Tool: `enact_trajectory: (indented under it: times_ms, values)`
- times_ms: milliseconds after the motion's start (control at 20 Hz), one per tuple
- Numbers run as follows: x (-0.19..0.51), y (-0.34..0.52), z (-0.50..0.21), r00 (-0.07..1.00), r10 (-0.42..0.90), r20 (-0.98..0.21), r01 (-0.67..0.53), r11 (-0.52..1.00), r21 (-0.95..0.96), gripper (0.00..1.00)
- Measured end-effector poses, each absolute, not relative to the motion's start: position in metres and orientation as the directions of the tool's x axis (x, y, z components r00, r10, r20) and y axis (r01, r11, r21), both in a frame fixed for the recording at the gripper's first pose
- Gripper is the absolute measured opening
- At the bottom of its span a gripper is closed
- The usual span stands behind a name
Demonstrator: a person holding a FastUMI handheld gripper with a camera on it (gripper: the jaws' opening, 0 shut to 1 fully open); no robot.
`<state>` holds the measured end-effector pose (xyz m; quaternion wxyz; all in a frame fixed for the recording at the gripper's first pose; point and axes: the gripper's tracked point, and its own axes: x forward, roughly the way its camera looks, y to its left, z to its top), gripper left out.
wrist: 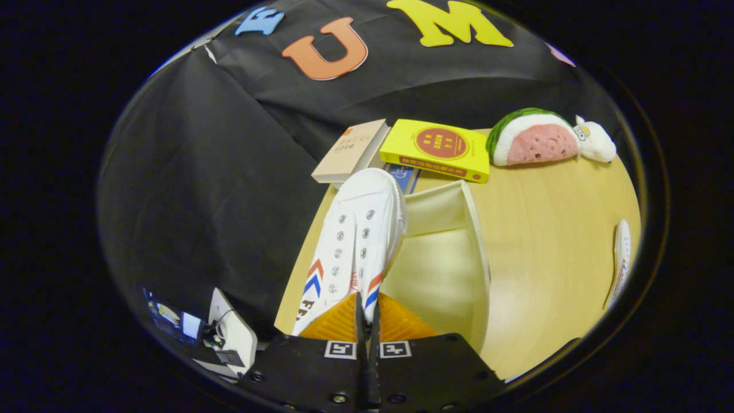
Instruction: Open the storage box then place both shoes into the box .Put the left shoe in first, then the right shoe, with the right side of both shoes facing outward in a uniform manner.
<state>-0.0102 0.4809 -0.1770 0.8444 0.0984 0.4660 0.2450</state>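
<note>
Pinching the white canvas shoe [358, 241] by the thin edge of its upper, the claw [367, 321] sits at the lower centre of the frame with its two fingers drawn almost together, only a sliver of fabric between them. Both fingers appear to press on that edge, so the shoe hangs from the grip with its toe pointing away toward the books. It looks lifted clear of the tabletop [545, 229], just left of the open storage box [453, 252], whose pale interior and raised flap fill the middle of the frame, right of the shoe.

A sneaker of this kind is probably light, and the canvas is soft and floppy: held by one edge, it will likely sag and swing, and the cloth can creep out of a narrow pinch. The rubber sole and toe cap are the stiff parts. A firmer hold would be at the heel collar or across the eyelet strip, where the material is doubled. The box walls look thin and easily nudged.

The second shoe [620, 264] lies on its side at the far right of the frame, well apart from the box. Toward the upper middle lie a yellow book [438, 149] and a beige book [351, 150], with a watermelon plush [533, 137] to their right.
</note>
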Motion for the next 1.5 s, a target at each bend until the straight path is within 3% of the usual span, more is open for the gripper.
enact_trajectory:
  times_ms: [900,950,1200,1250,1500]
  values:
    - [0.002,0.503,-0.229,0.419,0.502,-0.757,-0.284,0.864,0.416,0.00]
    - [0.003,0.505,-0.233,0.409,0.491,-0.769,-0.290,0.869,0.401,0.07]
    - [0.009,0.503,-0.239,0.385,0.504,-0.773,-0.270,0.862,0.428,0.72]
    - [0.010,0.499,-0.232,0.396,0.509,-0.764,-0.276,0.860,0.430,0.81]
    - [0.017,0.458,-0.180,0.549,0.495,-0.673,-0.369,0.867,0.336,0.81]
